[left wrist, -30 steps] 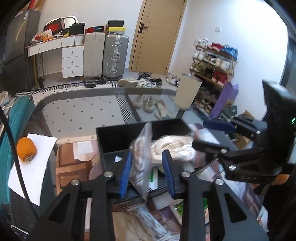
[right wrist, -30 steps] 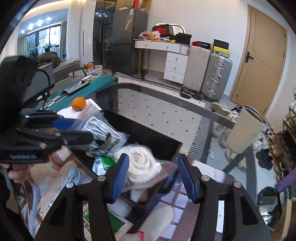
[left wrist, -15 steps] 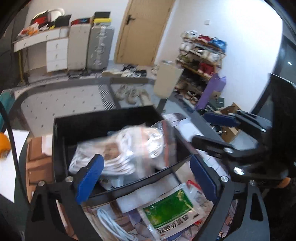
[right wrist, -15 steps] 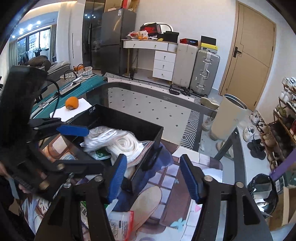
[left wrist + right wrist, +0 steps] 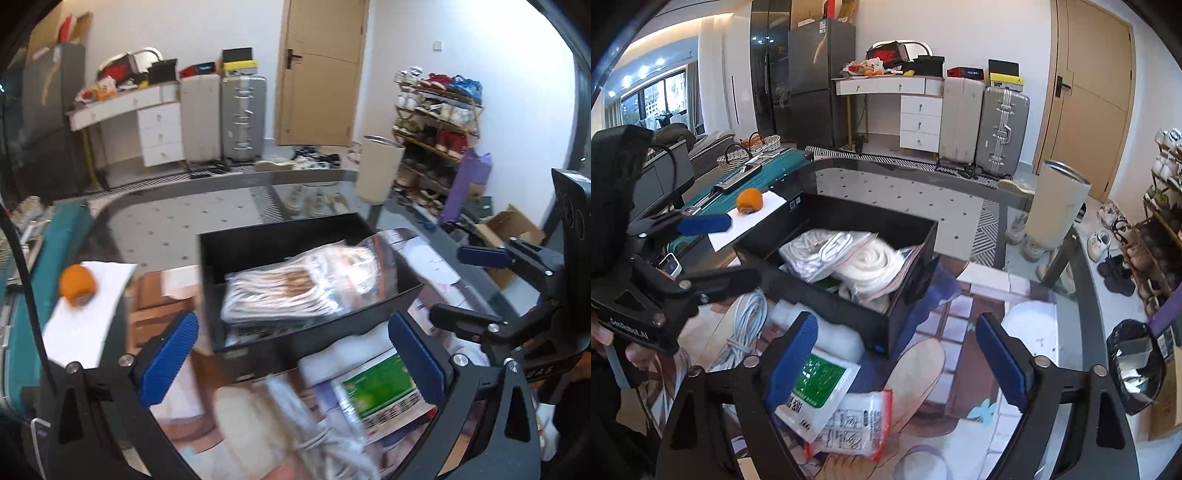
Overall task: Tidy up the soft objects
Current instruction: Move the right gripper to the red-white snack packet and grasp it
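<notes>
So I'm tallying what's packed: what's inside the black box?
In the black box: a clear bag of white cord and a bagged white roll. Something green shows beneath them; anything lower is covered.

**A lived-in home, near the front door**

This is a home's living and entry area. A wooden door (image 5: 1089, 96) stands beside two suitcases (image 5: 982, 129) and a white drawer unit (image 5: 919, 122). A shoe rack (image 5: 436, 114) lines the wall with loose shoes (image 5: 317, 199) on the tiled floor. A tall fridge (image 5: 820, 81) and a sofa (image 5: 709, 144) stand further back.
</notes>
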`<control>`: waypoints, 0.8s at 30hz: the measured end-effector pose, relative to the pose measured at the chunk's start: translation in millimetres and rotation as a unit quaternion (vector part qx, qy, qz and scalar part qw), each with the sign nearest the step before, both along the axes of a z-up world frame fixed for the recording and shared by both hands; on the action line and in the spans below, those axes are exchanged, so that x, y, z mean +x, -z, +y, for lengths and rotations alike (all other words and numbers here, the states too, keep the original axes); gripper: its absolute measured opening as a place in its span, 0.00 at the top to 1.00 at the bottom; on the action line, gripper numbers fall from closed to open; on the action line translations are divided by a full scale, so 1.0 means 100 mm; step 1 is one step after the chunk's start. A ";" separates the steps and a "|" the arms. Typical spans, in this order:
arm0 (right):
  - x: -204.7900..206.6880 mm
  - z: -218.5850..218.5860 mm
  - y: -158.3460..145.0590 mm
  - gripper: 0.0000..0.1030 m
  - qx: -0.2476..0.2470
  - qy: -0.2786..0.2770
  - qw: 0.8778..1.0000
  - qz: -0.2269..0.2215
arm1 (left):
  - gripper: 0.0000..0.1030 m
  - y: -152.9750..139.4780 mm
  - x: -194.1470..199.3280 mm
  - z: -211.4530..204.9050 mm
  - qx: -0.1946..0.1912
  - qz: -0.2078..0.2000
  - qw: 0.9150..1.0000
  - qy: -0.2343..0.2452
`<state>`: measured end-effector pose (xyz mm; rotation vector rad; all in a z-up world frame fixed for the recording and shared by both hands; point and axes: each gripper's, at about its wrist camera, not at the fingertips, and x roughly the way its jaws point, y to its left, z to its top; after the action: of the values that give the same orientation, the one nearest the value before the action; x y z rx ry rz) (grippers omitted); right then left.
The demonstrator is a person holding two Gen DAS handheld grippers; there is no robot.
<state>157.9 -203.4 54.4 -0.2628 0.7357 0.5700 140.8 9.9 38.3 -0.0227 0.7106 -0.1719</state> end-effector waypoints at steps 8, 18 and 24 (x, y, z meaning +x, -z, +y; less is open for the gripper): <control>-0.17 -0.03 0.11 0.01 -0.011 -0.001 1.000 0.006 | 0.00 0.13 -0.24 0.14 0.018 0.005 0.999 -0.039; -0.30 -0.13 0.30 0.01 -0.020 0.007 0.999 0.027 | 0.00 0.32 -0.38 0.09 0.032 0.034 0.998 -0.044; -0.37 -0.16 0.38 0.01 -0.030 0.006 0.999 0.035 | 0.00 0.41 -0.39 0.07 0.030 0.048 0.997 -0.045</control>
<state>121.4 -219.2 16.4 -0.2952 0.8232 0.5488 101.7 16.9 -2.5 -0.0057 0.8083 -0.0642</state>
